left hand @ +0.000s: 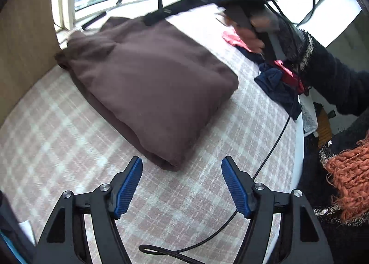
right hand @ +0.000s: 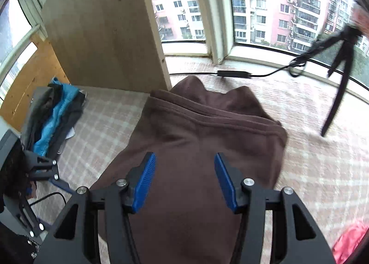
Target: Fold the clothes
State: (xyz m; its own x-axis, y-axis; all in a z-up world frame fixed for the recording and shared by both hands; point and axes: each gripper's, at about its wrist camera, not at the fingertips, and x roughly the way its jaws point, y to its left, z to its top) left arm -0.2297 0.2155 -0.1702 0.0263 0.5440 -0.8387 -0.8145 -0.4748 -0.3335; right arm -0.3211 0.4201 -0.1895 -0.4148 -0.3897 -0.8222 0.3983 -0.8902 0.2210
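The left hand-held gripper [left hand: 182, 185] hovers over the near part of the bed [left hand: 57, 148], its blue-padded jaws spread with only the checked pink cover showing between them. A black cable [left hand: 272, 148] trails across the cover beside it, towards the bed's right edge. Just beyond its tips lies the folded brown garment [left hand: 150, 84], a thick, roughly square bundle resting flat in the middle of the bed, one corner pointing at the gripper.

The right hand-held gripper [right hand: 184, 181] hangs above that same brown garment [right hand: 207, 139], jaws apart and pinching nothing; the cloth lies below them, not between the pads. From the left wrist view, a hand [left hand: 251, 36] in a dark fuzzy sleeve holds this gripper up over the far right of the bed.

By the right edge sits a heap of navy and red clothes [left hand: 279, 79]. At the left edge is a stack of blue and grey clothes [right hand: 55, 116], near a wooden panel [right hand: 103, 26]. Farther off, a black tripod [right hand: 341, 61] stands at the bed's far side before the window [right hand: 265, 6].
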